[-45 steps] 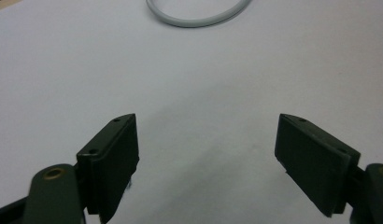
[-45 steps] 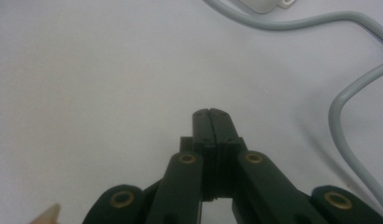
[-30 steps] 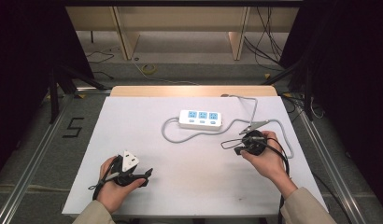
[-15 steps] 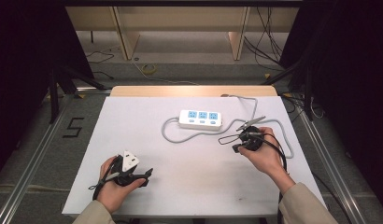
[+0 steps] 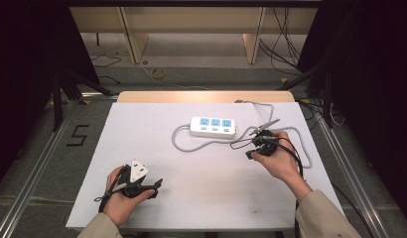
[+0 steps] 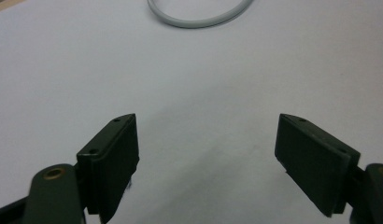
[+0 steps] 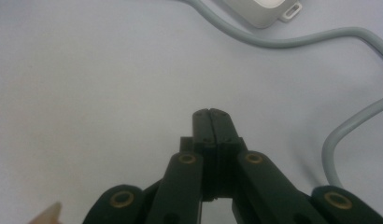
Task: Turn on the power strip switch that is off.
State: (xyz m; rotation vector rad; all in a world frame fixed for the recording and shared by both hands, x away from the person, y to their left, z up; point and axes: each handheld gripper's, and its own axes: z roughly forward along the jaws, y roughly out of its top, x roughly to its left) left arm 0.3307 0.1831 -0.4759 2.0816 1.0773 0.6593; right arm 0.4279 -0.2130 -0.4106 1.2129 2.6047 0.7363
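Note:
A white power strip [image 5: 214, 126] with three blue sockets lies at the table's back middle. Its grey cable [image 5: 184, 146] loops left of it and trails off to the right. My right gripper [image 5: 252, 151] hovers just right of the strip, close to the cable, and its jaws are pressed together with nothing between them. In the right gripper view the right gripper [image 7: 210, 114] points past a corner of the power strip [image 7: 264, 11]. Near the front left, my left gripper [image 5: 154, 186] is open over bare table. The left gripper [image 6: 207, 121] faces an arc of the cable [image 6: 199, 18].
The white table top [image 5: 191, 213] has bare room in the middle and front. A wooden strip [image 5: 206, 96] runs along its back edge. A "5" marker [image 5: 78, 134] sits on the floor at left, and metal rails run along both sides.
My right gripper has shifted left and slightly farther back, closer to the power strip. The left gripper has stayed put.

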